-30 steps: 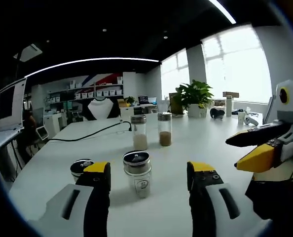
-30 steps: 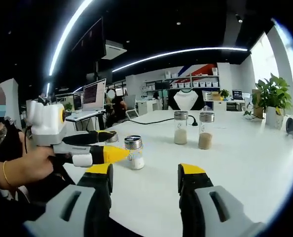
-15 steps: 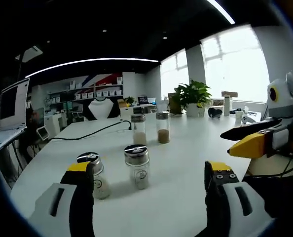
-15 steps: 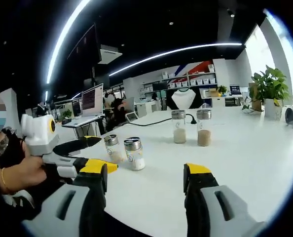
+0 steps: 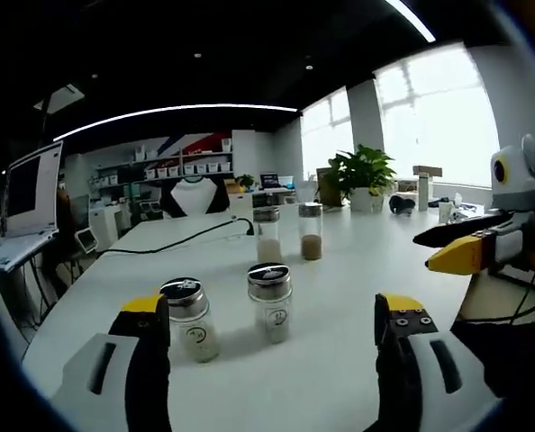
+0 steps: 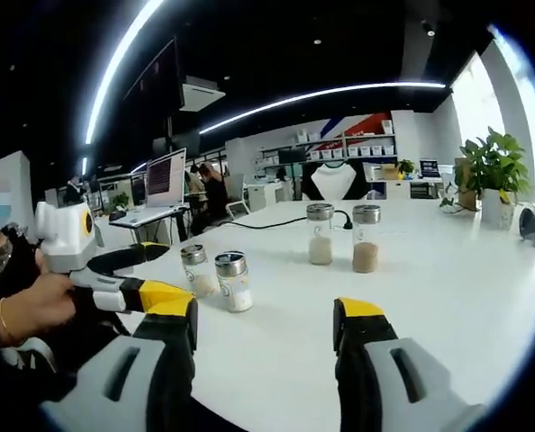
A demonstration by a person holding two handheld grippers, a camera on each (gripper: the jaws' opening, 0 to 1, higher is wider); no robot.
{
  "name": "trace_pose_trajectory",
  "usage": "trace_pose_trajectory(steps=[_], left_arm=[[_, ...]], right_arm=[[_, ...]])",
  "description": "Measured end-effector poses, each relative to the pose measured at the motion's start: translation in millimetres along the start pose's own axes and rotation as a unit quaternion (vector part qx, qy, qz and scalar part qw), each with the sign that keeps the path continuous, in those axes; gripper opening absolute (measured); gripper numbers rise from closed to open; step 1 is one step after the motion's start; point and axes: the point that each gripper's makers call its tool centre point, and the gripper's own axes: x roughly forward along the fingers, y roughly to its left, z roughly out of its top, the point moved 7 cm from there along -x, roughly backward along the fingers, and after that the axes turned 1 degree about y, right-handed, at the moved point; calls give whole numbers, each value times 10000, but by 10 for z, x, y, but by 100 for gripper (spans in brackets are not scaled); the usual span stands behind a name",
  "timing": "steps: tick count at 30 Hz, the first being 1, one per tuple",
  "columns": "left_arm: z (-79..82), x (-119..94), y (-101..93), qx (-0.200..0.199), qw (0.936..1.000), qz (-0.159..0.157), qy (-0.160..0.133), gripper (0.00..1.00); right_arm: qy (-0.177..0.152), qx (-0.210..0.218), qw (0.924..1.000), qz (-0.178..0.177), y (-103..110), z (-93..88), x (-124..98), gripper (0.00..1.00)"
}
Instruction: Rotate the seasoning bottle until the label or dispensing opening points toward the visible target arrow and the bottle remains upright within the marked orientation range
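Left gripper [image 5: 272, 315] and right gripper [image 6: 266, 322]: jaws spread wide, holding nothing. Just beyond, on the white counter [image 5: 340, 288], stood two seasoning bottles [image 5: 270, 302] upright, labels too small to read. Farther off, two taller jars [image 5: 290, 234], contents unclear.

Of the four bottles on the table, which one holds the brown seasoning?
The far right bottle, beside the plant; its filling is brown, the other three hold pale powder.

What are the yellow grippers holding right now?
Nothing. The left gripper and right gripper are both open and empty; the seasoning bottles stand untouched on the table.
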Motion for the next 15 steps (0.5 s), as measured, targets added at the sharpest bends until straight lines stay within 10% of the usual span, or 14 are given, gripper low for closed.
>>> trace_pose_trajectory(steps=[15], left_arm=[[-199, 161, 197, -286, 9993, -8, 257, 98]], right_arm=[[-3, -149, 9999, -45, -134, 102, 88, 59]])
